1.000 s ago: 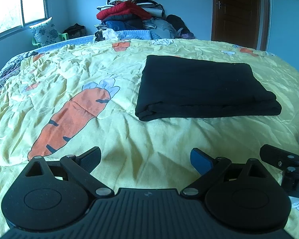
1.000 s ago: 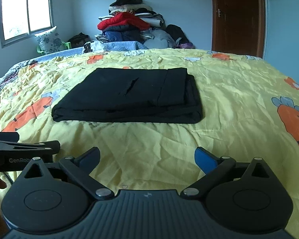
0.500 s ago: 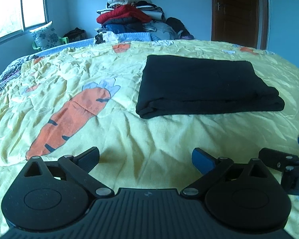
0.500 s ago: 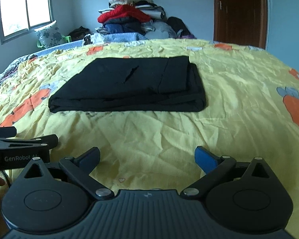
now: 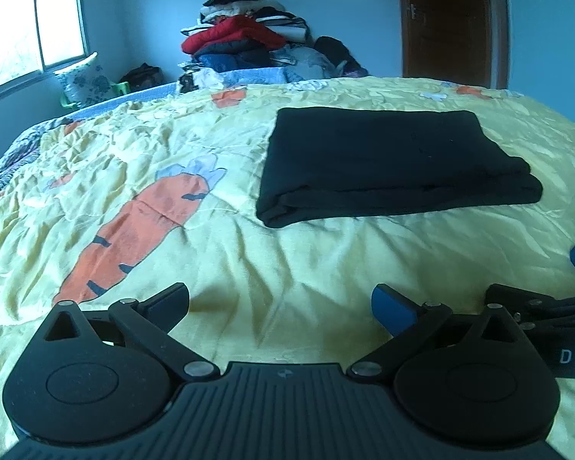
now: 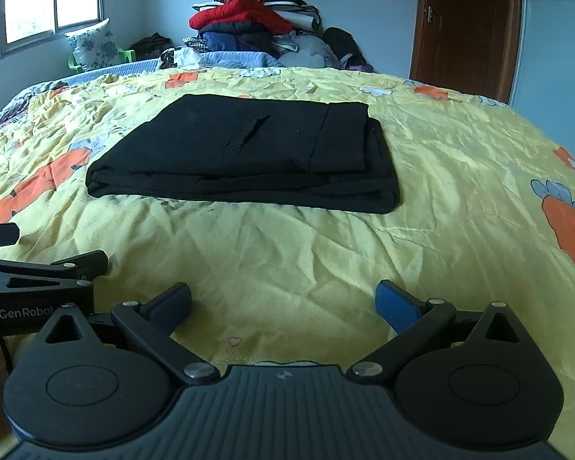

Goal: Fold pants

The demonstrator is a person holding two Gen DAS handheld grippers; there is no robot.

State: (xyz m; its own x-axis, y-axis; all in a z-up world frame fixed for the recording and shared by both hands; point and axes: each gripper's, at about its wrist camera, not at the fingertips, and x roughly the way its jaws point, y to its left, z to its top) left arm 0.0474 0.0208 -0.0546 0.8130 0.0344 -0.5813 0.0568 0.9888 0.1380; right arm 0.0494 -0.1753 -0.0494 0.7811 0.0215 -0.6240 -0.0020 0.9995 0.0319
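Left hand-held gripper wide open, nothing in it, low over the yellow carrot-print bedspread, well short of the black folded pants mid-bed. Pants look like a finished flat rectangle, layers stacked. Right hand-held gripper also spread wide, empty, hanging back, probably because folding is done.

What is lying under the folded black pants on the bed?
The folded black pants rest directly on the yellow carrot-print quilt, which shows all around them. The patch of quilt beneath is covered, so anything on it cannot be seen. Both grippers hover open, short of the pants.
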